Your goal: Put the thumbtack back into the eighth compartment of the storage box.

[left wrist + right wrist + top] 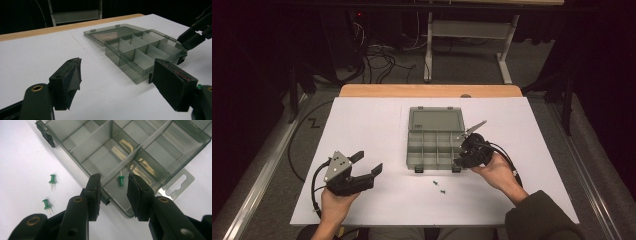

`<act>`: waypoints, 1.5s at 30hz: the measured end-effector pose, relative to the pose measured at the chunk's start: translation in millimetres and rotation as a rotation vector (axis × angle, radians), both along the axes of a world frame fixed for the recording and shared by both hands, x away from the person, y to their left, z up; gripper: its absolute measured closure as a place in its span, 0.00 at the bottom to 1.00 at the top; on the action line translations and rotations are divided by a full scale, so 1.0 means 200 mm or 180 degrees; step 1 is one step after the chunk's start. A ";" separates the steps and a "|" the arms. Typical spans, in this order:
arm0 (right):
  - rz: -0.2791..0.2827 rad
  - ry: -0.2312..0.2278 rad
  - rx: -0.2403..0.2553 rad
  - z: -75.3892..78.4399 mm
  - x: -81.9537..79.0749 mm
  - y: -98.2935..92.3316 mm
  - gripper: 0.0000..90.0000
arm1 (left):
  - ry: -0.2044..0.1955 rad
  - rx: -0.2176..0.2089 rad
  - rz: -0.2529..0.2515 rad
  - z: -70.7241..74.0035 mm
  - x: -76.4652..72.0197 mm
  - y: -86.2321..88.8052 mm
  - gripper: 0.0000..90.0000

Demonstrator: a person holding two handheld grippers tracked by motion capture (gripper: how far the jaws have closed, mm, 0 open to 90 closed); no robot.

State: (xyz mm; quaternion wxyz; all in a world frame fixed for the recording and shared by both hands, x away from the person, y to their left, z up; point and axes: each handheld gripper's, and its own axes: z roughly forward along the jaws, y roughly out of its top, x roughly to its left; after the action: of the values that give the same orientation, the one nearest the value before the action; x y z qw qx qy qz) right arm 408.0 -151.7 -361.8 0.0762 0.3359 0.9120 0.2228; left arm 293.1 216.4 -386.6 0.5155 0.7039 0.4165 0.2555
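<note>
Your right gripper hangs over the near corner compartment of the grey organizer box at the centre of the right gripper view, jaws apart, a green pushpin lying loose between them in that compartment (no pad touches it). Two more pushpins lie at left on the white table. Your left gripper rests at lower left of the high view, jaws wide apart around nothing.

Too small from above to tell as pins: two dark specks on the worktop. Cut off at the right gripper view's top edge: far compartments of the box.
</note>
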 end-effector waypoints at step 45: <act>0.0314 0.0210 0.0077 -0.06 -0.13 0.16 0.74 | -0.0009 -0.0011 0.0009 0.00 0.00 0.00 0.26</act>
State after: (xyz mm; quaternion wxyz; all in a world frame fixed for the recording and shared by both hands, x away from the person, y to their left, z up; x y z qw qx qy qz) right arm 382.3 -120.5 -373.9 0.0310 0.2987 0.9267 0.2262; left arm 293.0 216.6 -386.5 0.5169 0.7021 0.4171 0.2566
